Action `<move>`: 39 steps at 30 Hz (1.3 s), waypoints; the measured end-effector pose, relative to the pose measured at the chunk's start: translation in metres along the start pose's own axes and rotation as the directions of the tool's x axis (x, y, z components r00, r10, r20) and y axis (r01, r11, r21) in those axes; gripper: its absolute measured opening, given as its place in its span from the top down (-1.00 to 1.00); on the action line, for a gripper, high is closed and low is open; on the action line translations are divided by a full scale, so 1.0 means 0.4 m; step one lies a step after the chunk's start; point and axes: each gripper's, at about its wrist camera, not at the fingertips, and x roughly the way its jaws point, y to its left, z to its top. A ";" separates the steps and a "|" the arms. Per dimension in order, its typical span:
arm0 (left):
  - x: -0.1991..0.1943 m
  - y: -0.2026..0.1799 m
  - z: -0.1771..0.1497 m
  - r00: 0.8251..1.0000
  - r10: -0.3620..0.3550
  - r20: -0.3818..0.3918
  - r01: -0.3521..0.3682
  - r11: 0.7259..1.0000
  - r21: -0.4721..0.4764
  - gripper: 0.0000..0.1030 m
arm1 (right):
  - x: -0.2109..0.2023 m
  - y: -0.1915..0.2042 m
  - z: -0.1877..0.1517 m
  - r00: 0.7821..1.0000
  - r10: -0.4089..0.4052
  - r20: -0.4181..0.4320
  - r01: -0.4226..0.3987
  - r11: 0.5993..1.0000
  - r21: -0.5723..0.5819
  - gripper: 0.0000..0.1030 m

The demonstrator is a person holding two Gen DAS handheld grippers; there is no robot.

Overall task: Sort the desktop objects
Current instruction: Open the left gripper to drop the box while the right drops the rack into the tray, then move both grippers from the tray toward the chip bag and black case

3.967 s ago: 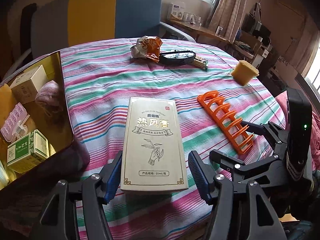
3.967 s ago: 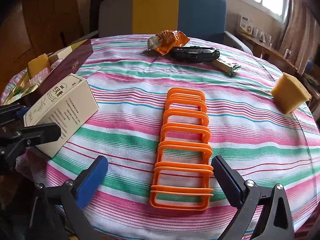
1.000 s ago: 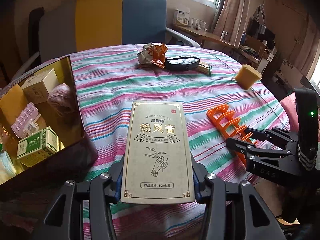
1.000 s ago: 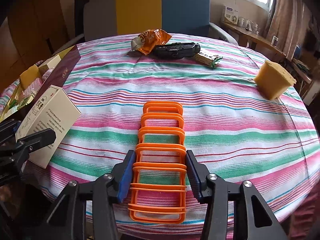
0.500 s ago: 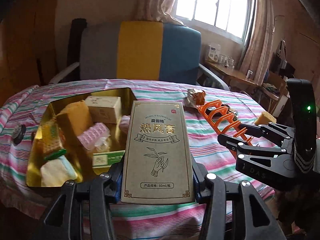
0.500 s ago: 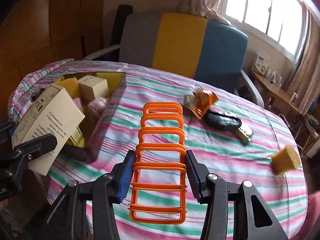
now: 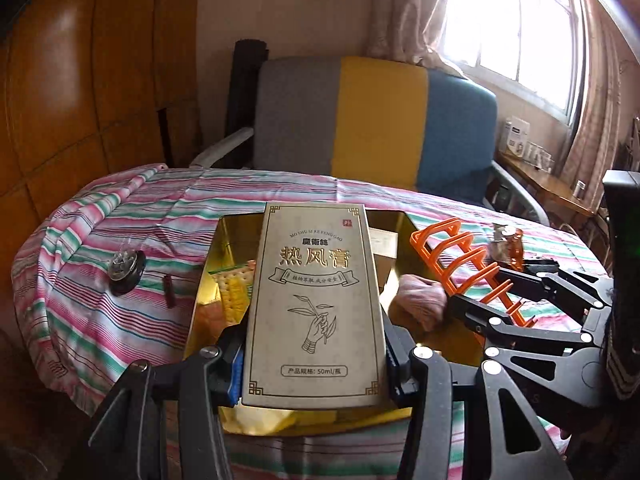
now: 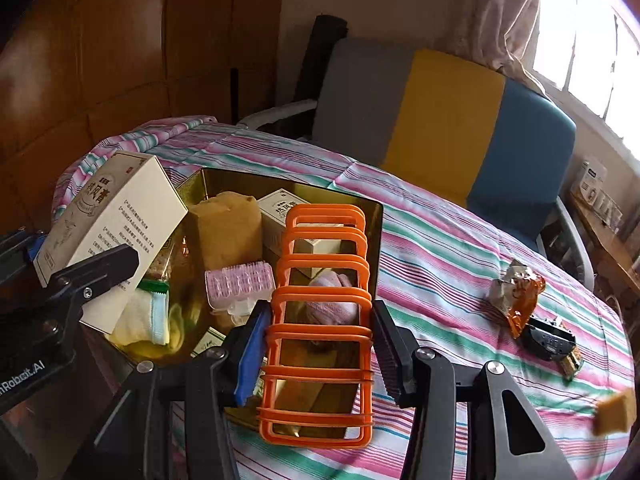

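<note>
My left gripper (image 7: 314,364) is shut on a tall beige ointment box (image 7: 316,300) with gold print, held in the air over the gold-lined storage box (image 7: 232,232). The same beige box (image 8: 108,236) shows at the left of the right wrist view. My right gripper (image 8: 318,354) is shut on an orange plastic rack (image 8: 320,312), also lifted above the storage box (image 8: 374,240). In the left wrist view the orange rack (image 7: 456,256) and the right gripper (image 7: 500,292) hang just to the right of the beige box.
The storage box holds a yellow sponge block (image 8: 228,224), a small carton (image 8: 288,216), a pink pill organiser (image 8: 240,284) and a pink cloth (image 8: 328,304). On the striped tablecloth (image 8: 440,240) lie an orange snack wrapper (image 8: 516,292), a black case (image 8: 548,340) and a sponge cube (image 8: 614,412). A round black object (image 7: 126,270) lies left of the box.
Both grippers have swung left and risen with their loads, from over the bare tablecloth to above the open storage box. Neither grip has altered.
</note>
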 end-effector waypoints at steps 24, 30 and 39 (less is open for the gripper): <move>0.114 0.058 0.042 0.998 0.026 -0.064 -0.030 0.997 -0.066 -0.29 | 0.117 0.020 0.030 0.997 0.045 -0.060 -0.045 0.999 0.012 0.00; 0.062 0.068 0.043 0.999 0.038 -0.018 -0.040 0.995 -0.089 -0.29 | 0.086 0.021 0.024 0.998 0.051 -0.038 -0.051 0.999 0.013 -0.18; -0.018 0.038 0.024 1.000 -0.001 0.014 0.002 0.996 -0.086 -0.29 | 0.010 0.004 -0.003 0.999 0.033 0.006 -0.033 0.999 0.019 -0.32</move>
